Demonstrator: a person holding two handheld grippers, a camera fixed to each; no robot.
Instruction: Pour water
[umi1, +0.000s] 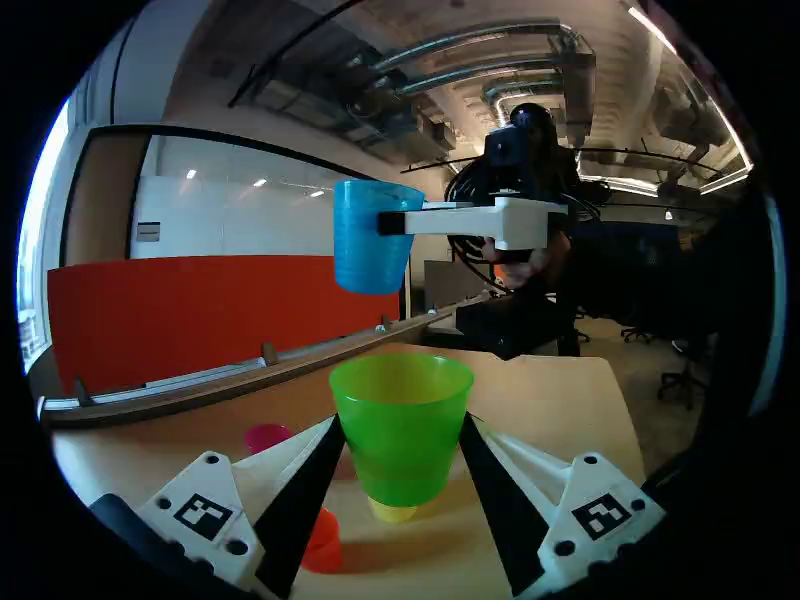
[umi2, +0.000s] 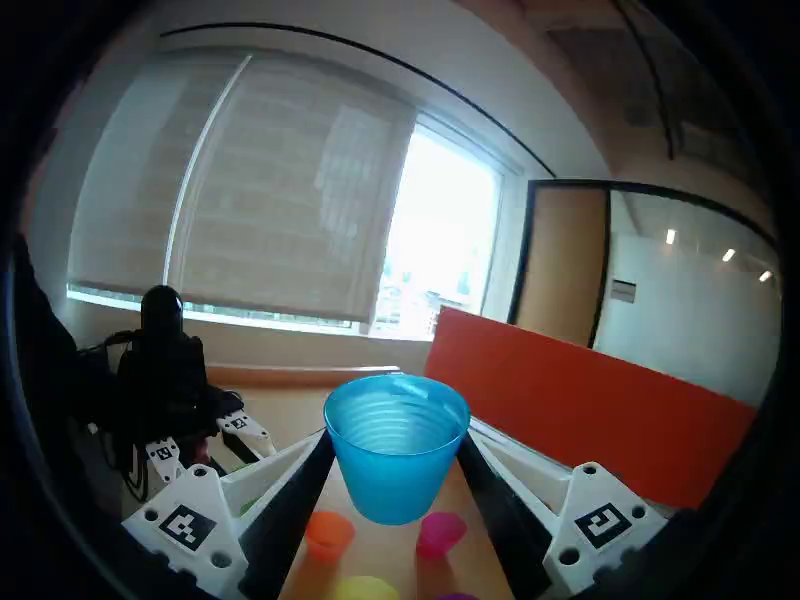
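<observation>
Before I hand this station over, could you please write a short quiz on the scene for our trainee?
1. True or false: the blue cup is tipped on its side above the green cup.
2. Which cup do the left tongs grip? A) green B) blue C) pink
3. Fill in: in the left gripper view, the small cup peeking out below the green cup's base is ____.

Key: 1 false, it is held upright in the right tongs; 2 A; 3 yellow.
</observation>
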